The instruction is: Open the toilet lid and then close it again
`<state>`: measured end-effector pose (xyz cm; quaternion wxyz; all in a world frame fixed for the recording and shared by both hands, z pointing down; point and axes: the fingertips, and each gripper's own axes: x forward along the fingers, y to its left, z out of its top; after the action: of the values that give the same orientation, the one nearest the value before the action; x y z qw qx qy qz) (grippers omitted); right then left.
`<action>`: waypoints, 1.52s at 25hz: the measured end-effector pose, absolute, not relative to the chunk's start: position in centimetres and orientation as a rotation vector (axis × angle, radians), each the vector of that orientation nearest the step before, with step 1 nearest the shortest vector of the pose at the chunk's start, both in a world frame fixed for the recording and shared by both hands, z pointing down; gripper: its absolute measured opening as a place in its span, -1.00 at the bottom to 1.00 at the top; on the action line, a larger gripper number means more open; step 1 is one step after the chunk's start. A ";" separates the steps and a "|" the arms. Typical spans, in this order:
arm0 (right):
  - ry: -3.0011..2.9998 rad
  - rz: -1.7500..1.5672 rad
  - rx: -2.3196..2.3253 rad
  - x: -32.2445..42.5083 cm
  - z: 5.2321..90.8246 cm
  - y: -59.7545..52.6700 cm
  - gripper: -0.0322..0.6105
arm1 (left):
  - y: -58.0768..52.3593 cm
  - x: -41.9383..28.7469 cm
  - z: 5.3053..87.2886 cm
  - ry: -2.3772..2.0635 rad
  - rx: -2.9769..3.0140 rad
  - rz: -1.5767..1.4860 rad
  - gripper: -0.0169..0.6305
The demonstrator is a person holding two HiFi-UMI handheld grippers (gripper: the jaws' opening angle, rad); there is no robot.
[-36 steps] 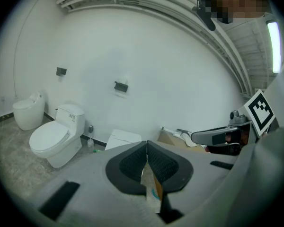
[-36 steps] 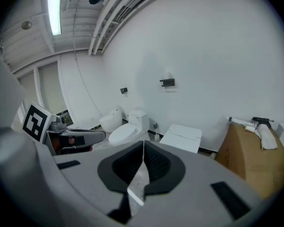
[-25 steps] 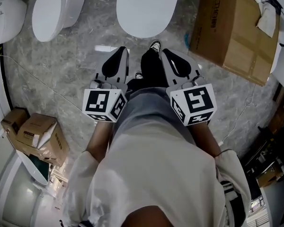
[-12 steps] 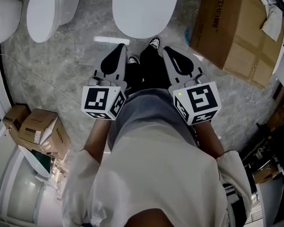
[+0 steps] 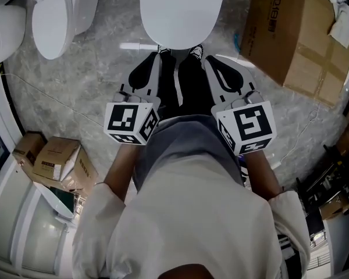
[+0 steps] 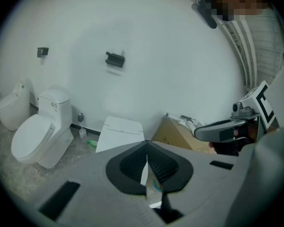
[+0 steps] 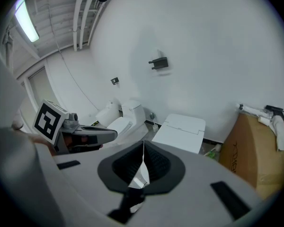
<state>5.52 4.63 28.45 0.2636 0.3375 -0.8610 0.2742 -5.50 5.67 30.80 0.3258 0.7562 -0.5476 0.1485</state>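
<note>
While the toilet lid [image 5: 183, 10] lies shut, long axis running away from the person, rounded front nearest, left claw [image 5: 157, 56] and right claw [image 5: 208, 61] hang just short of it, both pressed together, empty.

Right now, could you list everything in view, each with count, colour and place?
toilet with closed lid: one, white, straight ahead
other toilets: two, white, far left
large carton: one, brown, right of that toilet
small cartons: two, brown, floor at lower left
wall brackets: two, black, on the white wall
left tool: one, grey and black, shut, empty, before the toilet
right tool: one, grey and black, shut, empty, before the toilet
person's shirt: one, white, bottom of head view
</note>
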 end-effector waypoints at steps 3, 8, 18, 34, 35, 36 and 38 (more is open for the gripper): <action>-2.306 0.771 0.958 5.3 29.2 3.5 -0.87 | 4.5 -5.8 31.5 -1.398 2.009 0.410 -0.92; -2.263 0.785 1.006 4.7 31.1 2.7 -0.87 | 3.4 -6.6 34.0 -1.326 2.025 0.440 -0.92; -2.218 0.791 1.025 2.5 35.3 1.9 -0.87 | 2.2 -9.4 39.6 -1.295 2.036 0.527 -0.92; -2.193 0.823 0.953 -0.2 41.3 3.3 -0.87 | 2.6 -13.4 49.0 -1.317 1.871 0.495 -0.92; -2.188 0.827 0.945 -0.2 41.7 3.5 -0.86 | 2.6 -13.6 49.6 -1.322 1.861 0.491 -0.92; -2.182 0.832 0.937 -0.2 42.1 3.6 -0.87 | 2.5 -13.7 50.1 -1.330 1.849 0.484 -0.92; -2.179 0.838 0.931 -0.1 42.8 3.6 -0.87 | 2.5 -13.9 51.3 -1.347 1.826 0.475 -0.92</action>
<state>-0.10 3.63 42.79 0.3090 0.3524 -0.8245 0.3171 -13.94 2.50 51.30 0.4002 0.7218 -0.5325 0.1879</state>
